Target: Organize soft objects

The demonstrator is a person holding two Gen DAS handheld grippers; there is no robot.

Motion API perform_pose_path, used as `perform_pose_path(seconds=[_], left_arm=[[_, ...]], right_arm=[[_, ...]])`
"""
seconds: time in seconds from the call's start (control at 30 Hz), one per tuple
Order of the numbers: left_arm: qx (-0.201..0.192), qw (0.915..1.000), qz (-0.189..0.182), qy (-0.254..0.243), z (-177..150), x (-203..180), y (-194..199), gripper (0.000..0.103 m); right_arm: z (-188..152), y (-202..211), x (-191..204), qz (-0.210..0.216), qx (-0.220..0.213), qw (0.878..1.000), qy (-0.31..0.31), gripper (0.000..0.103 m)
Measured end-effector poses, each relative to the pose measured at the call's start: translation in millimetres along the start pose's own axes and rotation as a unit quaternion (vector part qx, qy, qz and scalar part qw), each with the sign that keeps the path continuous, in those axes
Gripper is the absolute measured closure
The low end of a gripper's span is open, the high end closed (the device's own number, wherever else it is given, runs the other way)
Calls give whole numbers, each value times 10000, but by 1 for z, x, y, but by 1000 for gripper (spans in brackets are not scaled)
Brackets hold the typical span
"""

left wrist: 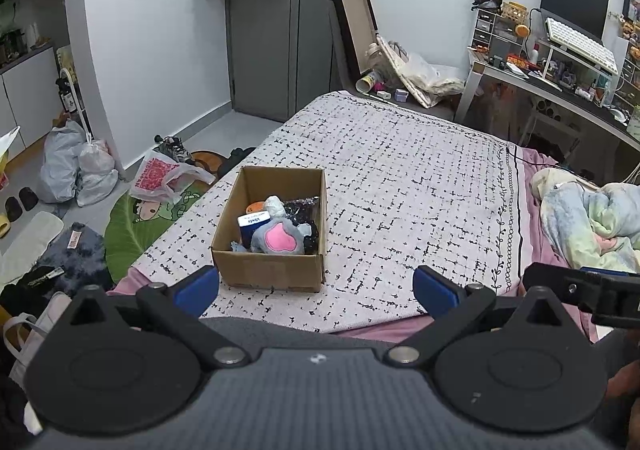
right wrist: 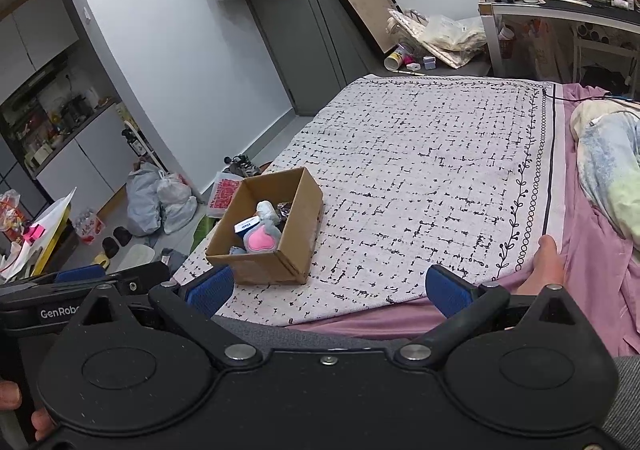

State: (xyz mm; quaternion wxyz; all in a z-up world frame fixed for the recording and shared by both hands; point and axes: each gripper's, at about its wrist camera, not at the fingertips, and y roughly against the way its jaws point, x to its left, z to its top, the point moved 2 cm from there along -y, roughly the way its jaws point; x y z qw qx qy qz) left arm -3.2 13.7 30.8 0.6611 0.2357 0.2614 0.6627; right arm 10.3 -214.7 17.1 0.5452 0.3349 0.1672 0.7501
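A: Starting at our left, the left gripper [left wrist: 316, 286] hangs low over the near edge of the bed [left wrist: 400, 170], jaws wide apart and holding nothing.

B: The box [left wrist: 272, 270] sits just ahead of it on the bed's near left part. We see a grey plush [left wrist: 280, 238] with a pink patch on top, a blue pack [left wrist: 252, 224] beside it, and something dark and glittery behind.

A: So the soft things lie in the box already, likely gathered there so the cover is free.

B: Further right, the right gripper [right wrist: 328, 288] is spread too, empty, and level with the left one.

A: At far right a blanket [left wrist: 588, 218] lies bunched on the bed. Whether that belongs to our job, we cannot tell.
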Motion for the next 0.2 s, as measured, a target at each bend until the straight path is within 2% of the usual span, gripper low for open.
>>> perform_pose_path(seconds=[0.2], left_arm=[[-13, 10000, -31, 9, 0, 0, 0, 1]], right_arm=[[-1, -1, 1, -49, 11, 10000, 24, 0]])
